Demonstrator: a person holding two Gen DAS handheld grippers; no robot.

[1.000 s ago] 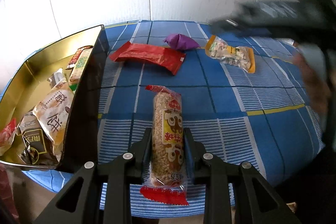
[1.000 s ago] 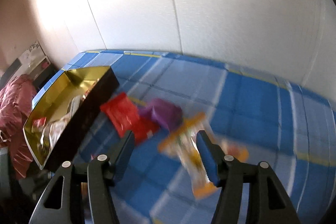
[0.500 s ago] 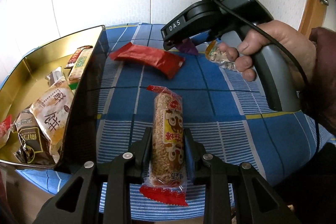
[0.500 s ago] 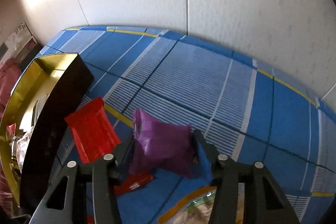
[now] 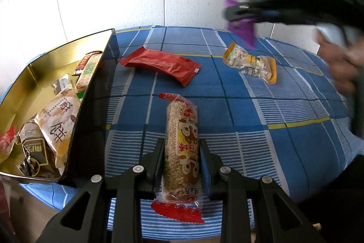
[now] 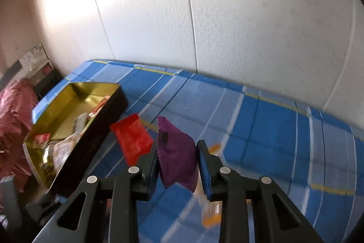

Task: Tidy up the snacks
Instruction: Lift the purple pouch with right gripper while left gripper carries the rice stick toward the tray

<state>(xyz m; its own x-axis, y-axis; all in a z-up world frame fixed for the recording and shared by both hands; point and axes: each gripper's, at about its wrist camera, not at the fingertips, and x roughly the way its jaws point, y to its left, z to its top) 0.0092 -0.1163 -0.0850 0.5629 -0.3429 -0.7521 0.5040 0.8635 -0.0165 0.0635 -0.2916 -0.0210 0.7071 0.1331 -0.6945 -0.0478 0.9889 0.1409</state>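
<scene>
Hand [image 5: 341, 65] shows only beside purple packet [image 6: 177, 158].

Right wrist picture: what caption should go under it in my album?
Right gripper lifts a purple snack packet above the blue checked cloth, near the gold box.

Ahead of me stands a white panelled wall [image 6: 227, 22] with vertical seams and a faint embossed pattern; bright light glares on its left panels. A table under a blue checked tablecloth [image 5: 261, 111] with white and yellow stripes meets it. Past the table's left edge lies crumpled pink fabric [image 6: 13, 120].
</scene>
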